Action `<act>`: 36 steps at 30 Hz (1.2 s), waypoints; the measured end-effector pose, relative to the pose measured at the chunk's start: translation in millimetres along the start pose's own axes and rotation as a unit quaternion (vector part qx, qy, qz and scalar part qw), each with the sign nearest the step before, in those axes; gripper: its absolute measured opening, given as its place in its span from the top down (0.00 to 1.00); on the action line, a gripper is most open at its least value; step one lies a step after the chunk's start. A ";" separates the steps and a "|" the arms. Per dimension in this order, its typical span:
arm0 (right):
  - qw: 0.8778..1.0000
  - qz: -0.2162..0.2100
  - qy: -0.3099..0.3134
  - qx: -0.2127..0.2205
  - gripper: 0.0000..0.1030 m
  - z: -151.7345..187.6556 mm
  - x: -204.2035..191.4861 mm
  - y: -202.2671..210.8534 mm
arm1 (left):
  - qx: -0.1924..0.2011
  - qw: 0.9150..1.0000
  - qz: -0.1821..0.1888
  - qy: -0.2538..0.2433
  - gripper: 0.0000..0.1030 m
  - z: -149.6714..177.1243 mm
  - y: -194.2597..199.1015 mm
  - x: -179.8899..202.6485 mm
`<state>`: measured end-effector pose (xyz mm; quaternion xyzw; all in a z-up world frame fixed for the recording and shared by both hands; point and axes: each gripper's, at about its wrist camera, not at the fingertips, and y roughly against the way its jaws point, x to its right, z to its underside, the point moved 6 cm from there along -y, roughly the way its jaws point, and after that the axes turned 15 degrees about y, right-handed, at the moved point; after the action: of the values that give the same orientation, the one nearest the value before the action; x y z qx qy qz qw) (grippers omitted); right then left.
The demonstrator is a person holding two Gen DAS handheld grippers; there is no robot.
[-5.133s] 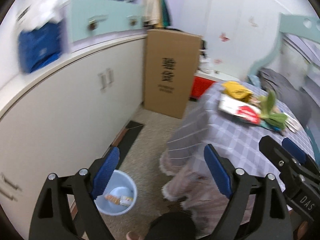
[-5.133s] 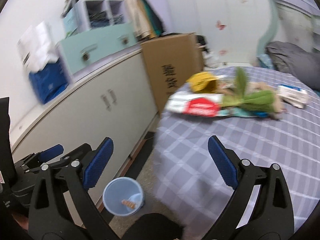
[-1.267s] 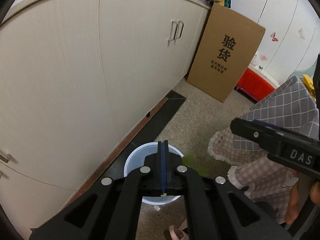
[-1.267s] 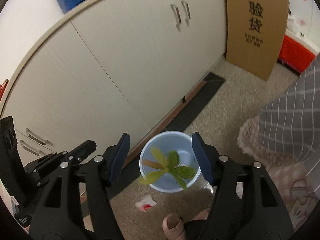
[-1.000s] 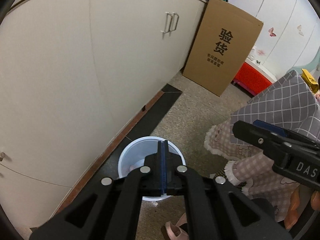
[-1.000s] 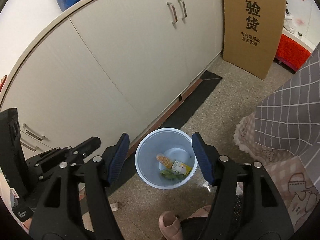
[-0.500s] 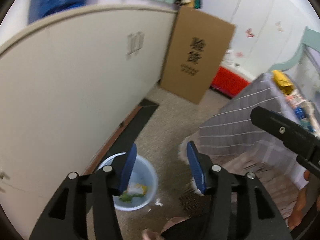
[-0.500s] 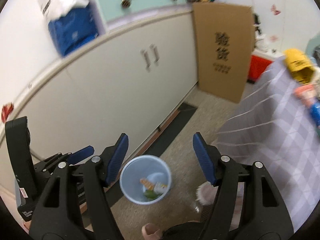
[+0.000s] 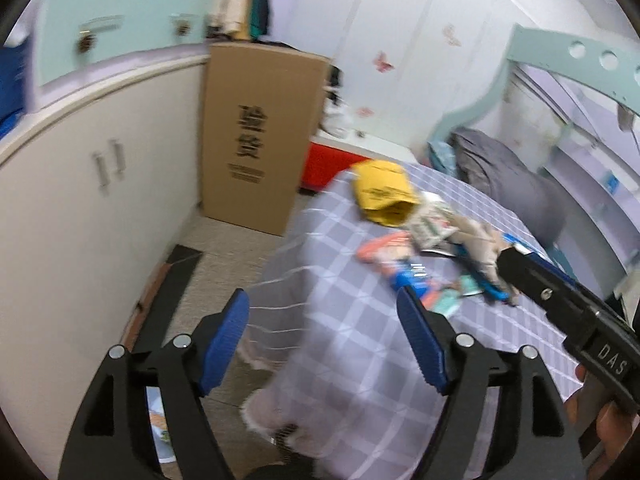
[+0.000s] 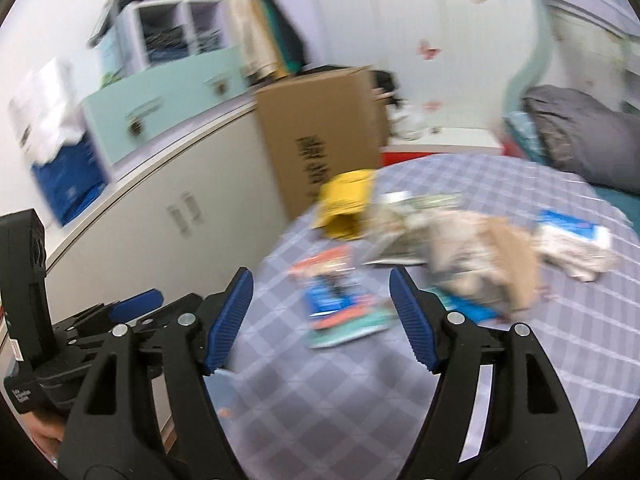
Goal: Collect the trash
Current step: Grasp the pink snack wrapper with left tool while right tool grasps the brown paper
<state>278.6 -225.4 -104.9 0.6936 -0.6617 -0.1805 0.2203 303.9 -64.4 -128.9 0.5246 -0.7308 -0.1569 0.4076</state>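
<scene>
Trash lies on a round table with a grey checked cloth [image 9: 360, 332]: a yellow bag [image 9: 382, 194], an orange and blue wrapper [image 9: 396, 260], crumpled paper [image 10: 472, 256] and a white and blue pack [image 10: 572, 236]. The yellow bag [image 10: 346, 200] and the wrapper [image 10: 332, 292] also show in the right wrist view. My left gripper [image 9: 324, 340] is open and empty beside the table's left edge. My right gripper [image 10: 320, 316] is open and empty above the table, just short of the wrapper. The blue bin [image 9: 160, 432] on the floor shows partly, behind the left gripper's arm.
White cabinets [image 9: 80, 208] run along the left. A tall cardboard box [image 9: 256, 136] stands against them, with a red crate [image 9: 328, 164] beside it. A bed with grey bedding [image 9: 512, 176] lies behind the table. A narrow strip of floor [image 9: 224, 248] runs between cabinets and table.
Both grippers dropped their trash into the blue bin, the left one opening. Both have since swung up and to the right, from the bin toward the trash on the table.
</scene>
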 end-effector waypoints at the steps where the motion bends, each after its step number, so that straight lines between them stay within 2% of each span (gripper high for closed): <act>1: 1.000 0.010 -0.008 0.000 0.31 1.8 14.8 2.4 | -0.010 1.000 0.002 -0.001 0.27 1.0 -7.4 8.2; 5: 0.998 0.040 -0.039 -0.019 0.31 14.2 69.4 2.4 | -0.053 0.998 0.011 0.006 0.27 8.6 -43.4 39.8; 7: 0.997 0.045 -0.048 -0.028 0.31 21.3 84.1 1.1 | -0.074 0.997 0.006 0.013 0.27 12.9 -59.6 49.0; 13: 0.994 0.043 -0.085 -0.048 0.31 37.7 119.9 -14.3 | -0.102 0.994 -0.019 0.016 0.28 16.9 -95.1 57.5; 16: 0.993 0.040 -0.096 -0.058 0.31 39.9 133.9 -25.5 | -0.098 0.995 -0.028 0.014 0.42 13.8 -102.7 57.6; 17: 0.993 0.038 -0.098 -0.061 0.31 41.0 135.9 -27.2 | -0.101 0.994 -0.026 0.016 0.49 13.1 -104.1 57.8; 18: 0.992 0.035 -0.101 -0.066 0.31 41.6 137.8 -31.8 | -0.103 0.994 -0.017 0.023 0.64 11.9 -105.0 57.3; 19: 0.992 0.031 -0.103 -0.068 0.31 41.2 138.4 -35.2 | -0.107 0.994 -0.016 0.027 0.72 10.9 -105.9 55.9; 20: 0.992 0.026 -0.101 -0.073 0.31 40.8 138.8 -40.8 | -0.111 0.993 -0.005 0.032 0.73 10.7 -107.5 55.3; 25: 0.992 0.027 -0.086 -0.092 0.32 42.2 135.7 -58.3 | -0.101 0.994 0.005 0.029 0.79 9.9 -106.4 54.6; 26: 0.992 0.029 -0.077 -0.095 0.34 42.8 133.4 -60.6 | -0.101 0.995 0.007 0.028 0.80 9.7 -105.7 54.7; 28: 0.992 0.034 -0.066 -0.103 0.66 44.8 130.0 -63.9 | -0.099 0.995 0.011 0.028 0.82 8.1 -103.5 54.5; 31: 0.992 0.045 -0.055 -0.105 0.80 46.1 131.7 -63.0 | -0.097 0.994 0.027 0.033 0.84 6.1 -98.3 54.6; 33: 0.992 0.050 -0.056 -0.100 0.86 45.8 133.6 -57.6 | -0.093 0.995 0.031 0.032 0.84 5.8 -94.5 54.4; 36: 0.993 0.060 -0.056 -0.090 0.88 42.8 135.2 -47.6 | -0.086 0.995 0.042 0.035 0.84 3.0 -87.0 55.6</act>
<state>303.3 -361.8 -161.1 0.6187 -0.6948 -0.2642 0.2543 350.6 -149.5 -163.9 0.4619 -0.7211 -0.1830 0.4829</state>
